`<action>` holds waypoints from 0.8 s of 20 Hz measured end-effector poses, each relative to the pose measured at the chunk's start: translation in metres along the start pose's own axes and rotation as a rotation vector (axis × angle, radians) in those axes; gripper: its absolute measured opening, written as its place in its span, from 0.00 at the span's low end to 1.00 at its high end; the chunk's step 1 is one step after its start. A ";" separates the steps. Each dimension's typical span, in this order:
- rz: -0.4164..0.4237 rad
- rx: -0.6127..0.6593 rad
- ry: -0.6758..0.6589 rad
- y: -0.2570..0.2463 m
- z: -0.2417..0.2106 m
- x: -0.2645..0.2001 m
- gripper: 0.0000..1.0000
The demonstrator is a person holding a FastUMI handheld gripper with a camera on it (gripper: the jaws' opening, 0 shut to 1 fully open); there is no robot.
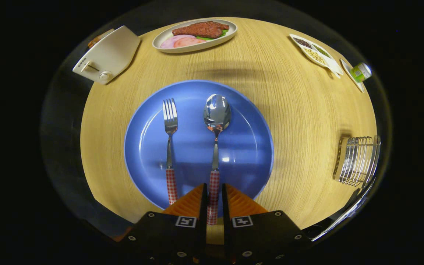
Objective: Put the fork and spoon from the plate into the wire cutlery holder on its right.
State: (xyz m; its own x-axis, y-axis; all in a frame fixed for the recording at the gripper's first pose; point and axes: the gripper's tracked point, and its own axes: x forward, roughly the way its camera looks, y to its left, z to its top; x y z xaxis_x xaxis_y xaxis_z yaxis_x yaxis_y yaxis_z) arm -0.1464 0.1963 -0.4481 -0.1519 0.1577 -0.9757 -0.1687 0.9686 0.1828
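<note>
Red-and-white checked handles mark the two pieces of cutlery lying side by side on a round blue plate (248, 147) in the middle of a pale wooden desk (289, 110). The spoon (216, 125) lies with its long axis running straight ahead from the claw (214, 193), bowl at the far end; its checked handle sits in the narrow gap between the claw's two fingers, which stand nearly closed around it, though whether both press on it cannot be told. The fork (169, 147) lies parallel, just to the spoon's left, outside the fingers. The wire cutlery holder (357, 160) stands well apart from the plate, near the desk's right edge, so the carry will likely run sideways to the right, with the spoon then tipped handle-down or bowl-down into the basket.
</note>
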 end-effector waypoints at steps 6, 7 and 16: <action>0.012 -0.052 -0.051 -0.009 0.007 -0.023 0.11; 0.015 -0.052 -0.067 -0.012 0.009 -0.030 0.11; 0.081 -0.001 -0.223 -0.046 0.028 -0.103 0.10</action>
State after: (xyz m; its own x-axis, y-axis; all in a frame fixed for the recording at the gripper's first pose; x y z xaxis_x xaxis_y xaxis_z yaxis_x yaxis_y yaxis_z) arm -0.0958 0.1410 -0.3598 0.0542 0.2735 -0.9604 -0.1654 0.9509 0.2615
